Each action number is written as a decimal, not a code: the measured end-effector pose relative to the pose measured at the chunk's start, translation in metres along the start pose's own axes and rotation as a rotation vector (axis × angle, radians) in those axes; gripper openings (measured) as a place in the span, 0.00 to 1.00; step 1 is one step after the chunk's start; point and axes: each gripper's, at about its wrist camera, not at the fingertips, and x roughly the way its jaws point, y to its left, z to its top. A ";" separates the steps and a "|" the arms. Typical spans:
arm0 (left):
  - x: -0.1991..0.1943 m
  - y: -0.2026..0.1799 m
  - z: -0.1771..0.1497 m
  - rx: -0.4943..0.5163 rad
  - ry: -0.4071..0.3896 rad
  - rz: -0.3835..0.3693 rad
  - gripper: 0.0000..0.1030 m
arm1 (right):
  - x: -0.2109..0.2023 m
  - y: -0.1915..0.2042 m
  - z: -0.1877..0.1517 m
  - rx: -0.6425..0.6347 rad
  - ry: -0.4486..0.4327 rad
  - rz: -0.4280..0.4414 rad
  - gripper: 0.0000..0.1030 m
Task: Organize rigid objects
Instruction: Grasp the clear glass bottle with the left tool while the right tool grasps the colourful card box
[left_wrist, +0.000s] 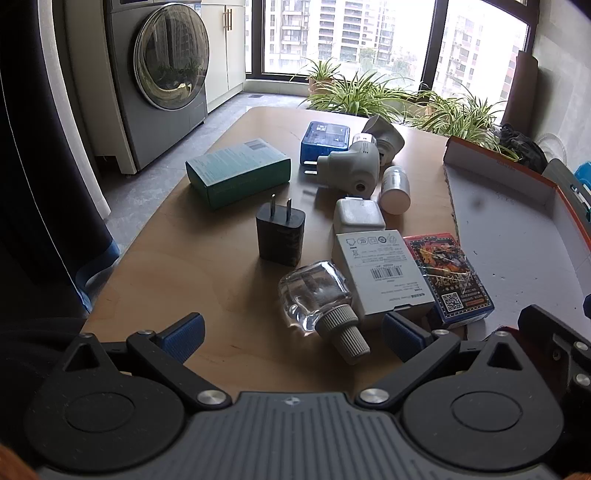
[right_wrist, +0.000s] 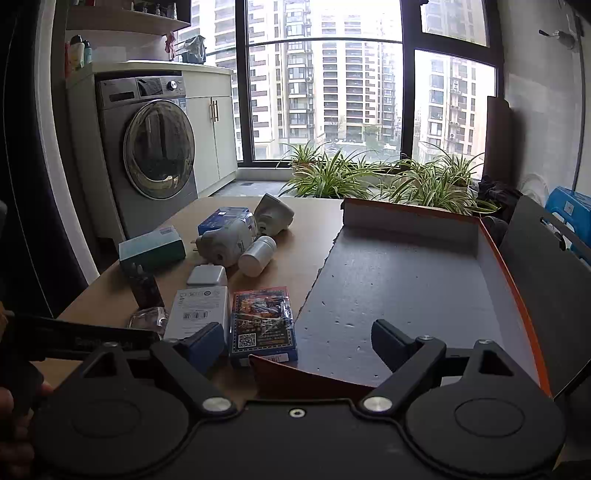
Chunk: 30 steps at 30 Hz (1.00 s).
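Several small objects lie on a wooden table (left_wrist: 221, 288): a clear glass bottle (left_wrist: 314, 291) with a ribbed grey cap, a black plug charger (left_wrist: 280, 236), a white labelled box (left_wrist: 384, 273), a colourful card box (left_wrist: 448, 273), a white adapter (left_wrist: 358, 216), a white pill bottle (left_wrist: 395, 188), a green box (left_wrist: 238, 171) and a blue box (left_wrist: 325, 138). My left gripper (left_wrist: 291, 332) is open, low before the glass bottle. My right gripper (right_wrist: 299, 343) is open and empty, above the near edge of an orange-rimmed cardboard tray (right_wrist: 406, 280), next to the card box (right_wrist: 262, 321).
A washing machine (right_wrist: 147, 147) stands left of the table. Potted plants (right_wrist: 369, 177) line the window behind. A grey chair back (right_wrist: 546, 258) and blue stool (right_wrist: 569, 210) sit right of the tray. A white plug-in device (left_wrist: 351, 166) and white cone-shaped object (left_wrist: 384, 134) lie further back.
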 end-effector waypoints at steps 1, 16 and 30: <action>0.001 0.000 0.000 0.000 0.001 0.001 1.00 | 0.001 0.000 0.000 0.001 0.000 0.000 0.99; 0.007 0.001 0.001 -0.005 0.013 0.002 1.00 | 0.007 -0.002 0.000 0.007 0.013 0.004 0.99; 0.018 -0.004 0.003 0.001 0.028 0.002 1.00 | 0.014 -0.007 -0.001 0.024 0.030 0.013 0.99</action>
